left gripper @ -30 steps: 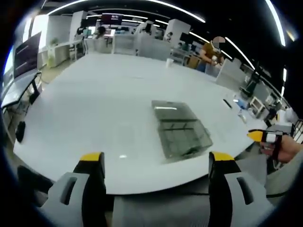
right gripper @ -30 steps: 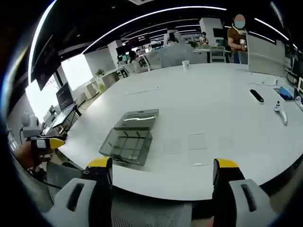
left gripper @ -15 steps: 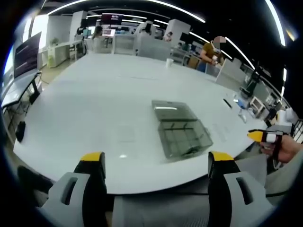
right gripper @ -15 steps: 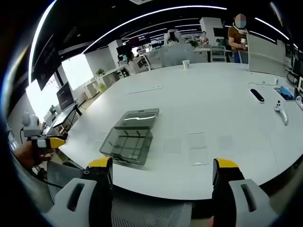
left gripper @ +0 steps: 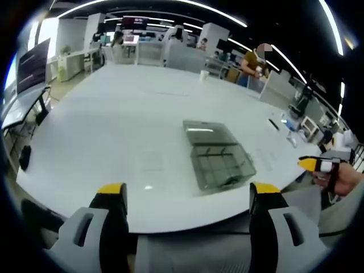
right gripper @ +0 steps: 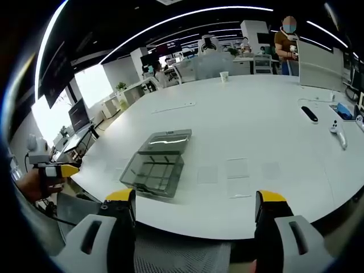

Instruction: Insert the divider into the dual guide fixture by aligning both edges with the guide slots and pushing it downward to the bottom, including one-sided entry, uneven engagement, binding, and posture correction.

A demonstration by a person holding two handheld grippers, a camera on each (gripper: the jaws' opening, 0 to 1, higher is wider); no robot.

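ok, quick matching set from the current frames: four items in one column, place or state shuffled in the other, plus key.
Items:
1. clear fixture box
2. flat clear dividers
3. white cup
4. left gripper

Place or state:
A. far side of the white table
B. open, holding nothing
C. lying flat on the table beside the box
D. near the table's front edge, ahead of both grippers

Pairs: 1-D, 2-C, 3-A, 4-B

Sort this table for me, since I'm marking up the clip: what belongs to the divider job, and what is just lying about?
For the job:
- clear plastic box, open, with its lid laid back
- clear flat sheets beside it, likely dividers
- left gripper, right gripper, jaws apart

Lying about:
- paper cup
- black remote
- white controller
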